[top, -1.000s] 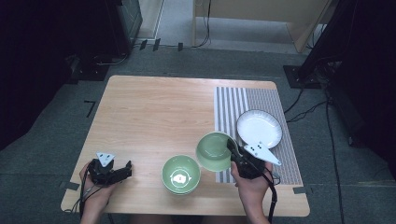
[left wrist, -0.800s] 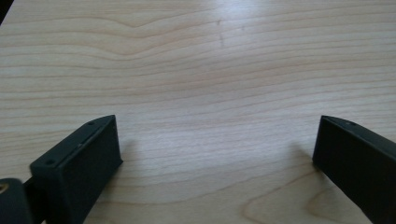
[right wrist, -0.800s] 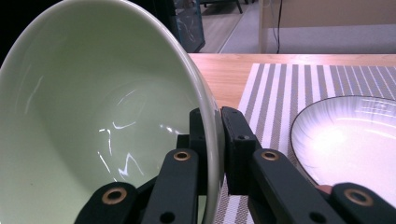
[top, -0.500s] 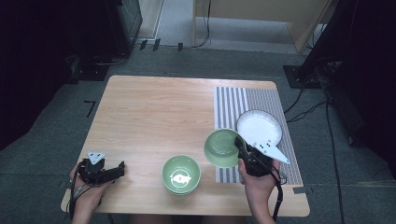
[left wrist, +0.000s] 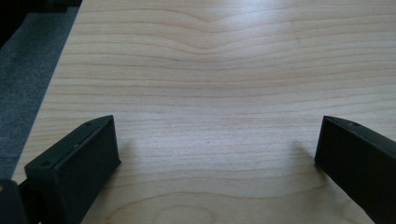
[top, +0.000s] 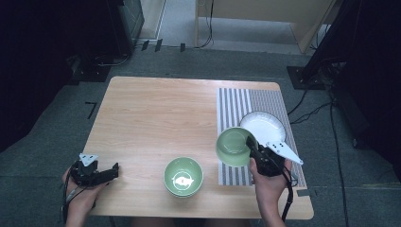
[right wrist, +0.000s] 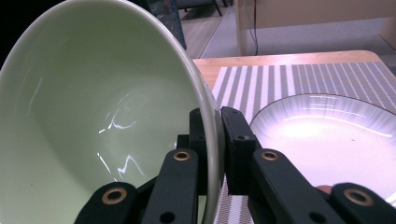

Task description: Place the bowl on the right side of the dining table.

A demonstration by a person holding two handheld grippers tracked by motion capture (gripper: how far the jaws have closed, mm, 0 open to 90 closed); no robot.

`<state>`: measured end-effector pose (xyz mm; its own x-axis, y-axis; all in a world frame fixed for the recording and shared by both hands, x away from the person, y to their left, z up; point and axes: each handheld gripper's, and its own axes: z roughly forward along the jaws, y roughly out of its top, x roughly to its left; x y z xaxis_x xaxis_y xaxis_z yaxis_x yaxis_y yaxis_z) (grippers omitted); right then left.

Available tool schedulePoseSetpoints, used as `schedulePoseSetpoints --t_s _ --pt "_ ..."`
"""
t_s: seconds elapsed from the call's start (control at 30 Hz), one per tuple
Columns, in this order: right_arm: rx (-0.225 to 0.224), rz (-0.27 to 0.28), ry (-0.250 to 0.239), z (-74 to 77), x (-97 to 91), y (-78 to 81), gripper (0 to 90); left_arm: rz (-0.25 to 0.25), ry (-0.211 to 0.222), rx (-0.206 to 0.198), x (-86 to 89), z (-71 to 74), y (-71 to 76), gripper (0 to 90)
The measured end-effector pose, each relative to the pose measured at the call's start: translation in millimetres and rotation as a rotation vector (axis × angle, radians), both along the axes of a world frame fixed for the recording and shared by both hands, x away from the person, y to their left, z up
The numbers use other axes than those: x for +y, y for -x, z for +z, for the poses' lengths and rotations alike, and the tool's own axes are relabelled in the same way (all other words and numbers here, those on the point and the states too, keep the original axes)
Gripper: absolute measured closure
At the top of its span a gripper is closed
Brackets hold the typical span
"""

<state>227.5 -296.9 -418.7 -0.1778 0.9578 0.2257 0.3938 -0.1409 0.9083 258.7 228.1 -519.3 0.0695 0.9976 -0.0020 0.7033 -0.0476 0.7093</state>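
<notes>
At the front left corner of the desk [top: 156, 109] we see the left gripper [top: 106, 173]. Its jaws have just been opening and now stand wide apart, with only bare wood between them. Near the front edge, about in the middle, a green bowl [top: 183, 177] sits on the wood. To its right the right gripper [top: 249, 144] is clamped tight on the rim of a second green bowl [top: 231, 146]. This bowl is tipped up at the left edge of the striped mat [top: 241, 106]. A white plate [top: 263, 126] sits on the mat just behind it.
</notes>
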Motion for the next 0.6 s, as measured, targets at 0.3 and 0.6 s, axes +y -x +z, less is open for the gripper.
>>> schedulePoseSetpoints --t_s 0.3,0.6 --pt "0.008 -0.048 -0.011 -1.8 -18.8 -3.6 84.7 0.007 -0.001 0.002 8.9 0.2 0.6 0.0" --pt "0.014 -0.097 -0.028 -4.1 -38.6 -6.6 84.8 0.01 -0.002 0.002 12.1 0.3 0.8 0.0"
